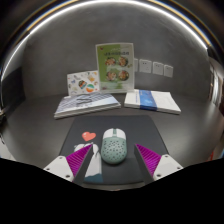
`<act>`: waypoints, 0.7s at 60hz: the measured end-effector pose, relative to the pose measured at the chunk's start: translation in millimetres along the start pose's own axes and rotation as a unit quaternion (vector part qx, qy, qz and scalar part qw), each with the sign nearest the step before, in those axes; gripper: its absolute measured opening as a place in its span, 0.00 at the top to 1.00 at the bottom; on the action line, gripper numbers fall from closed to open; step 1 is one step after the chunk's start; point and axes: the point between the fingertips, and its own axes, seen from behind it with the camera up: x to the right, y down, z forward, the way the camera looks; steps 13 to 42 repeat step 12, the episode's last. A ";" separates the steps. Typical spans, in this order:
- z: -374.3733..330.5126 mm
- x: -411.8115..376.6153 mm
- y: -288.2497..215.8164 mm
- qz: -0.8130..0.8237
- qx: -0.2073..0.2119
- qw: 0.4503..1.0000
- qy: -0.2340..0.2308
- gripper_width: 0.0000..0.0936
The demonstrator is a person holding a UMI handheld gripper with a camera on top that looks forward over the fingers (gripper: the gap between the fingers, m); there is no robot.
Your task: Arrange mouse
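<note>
I am working at what looks like an office or study desk. My counter [30,125] is plain grey, with a dark mouse mat [130,135] laid on it and a pale computer mouse [113,146] resting there. Beyond the mat lie an open booklet [86,103] and a white-and-blue book [152,100]. An illustrated leaflet [116,67] stands against the wall [50,50], beside wall sockets [152,68].
</note>
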 end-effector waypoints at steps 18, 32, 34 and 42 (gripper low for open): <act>-63.8 3.1 23.5 0.060 -0.006 0.995 -0.085 0.09; -63.8 3.1 23.5 0.060 -0.006 0.995 -0.085 0.09; -63.8 3.1 23.5 0.060 -0.006 0.995 -0.085 0.09; -63.8 3.1 23.5 0.060 -0.006 0.995 -0.085 0.09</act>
